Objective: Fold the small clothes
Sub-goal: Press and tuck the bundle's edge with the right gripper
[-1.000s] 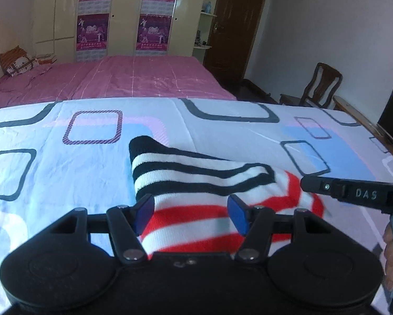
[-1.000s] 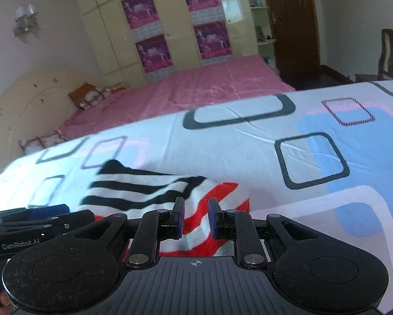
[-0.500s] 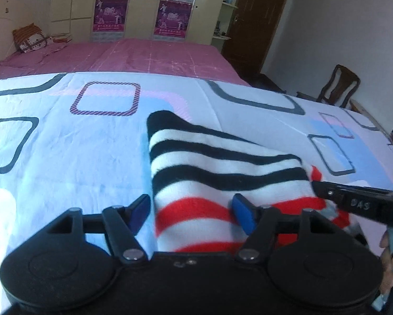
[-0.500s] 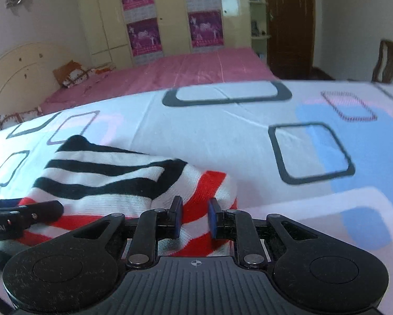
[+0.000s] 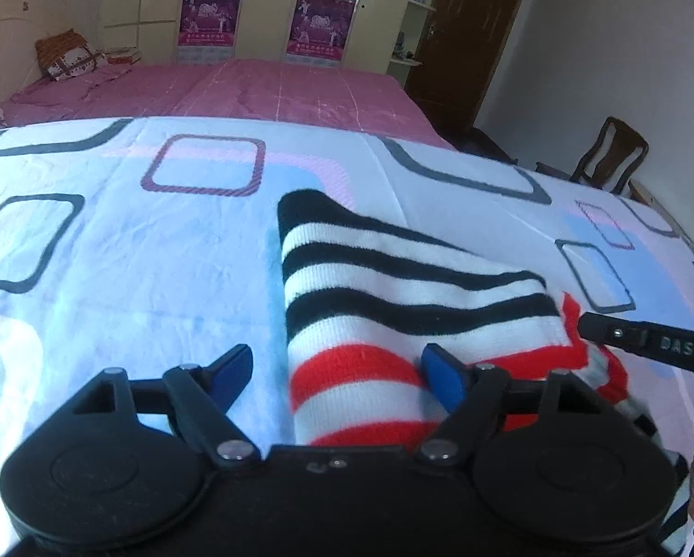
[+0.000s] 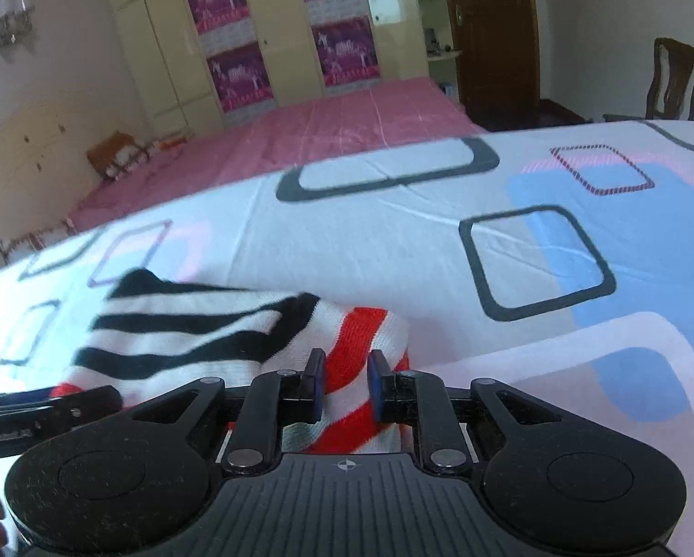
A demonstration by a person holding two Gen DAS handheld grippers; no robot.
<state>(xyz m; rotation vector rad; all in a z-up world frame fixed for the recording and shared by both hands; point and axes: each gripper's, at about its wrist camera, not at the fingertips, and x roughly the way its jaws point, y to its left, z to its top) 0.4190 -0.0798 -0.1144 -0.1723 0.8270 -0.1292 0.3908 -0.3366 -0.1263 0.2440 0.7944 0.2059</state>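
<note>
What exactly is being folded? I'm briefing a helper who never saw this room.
On the white bedsheet printed with squares lies a folded knit garment, between both grippers. It alone is striped: black and white at the far end, red and white nearer.
</note>
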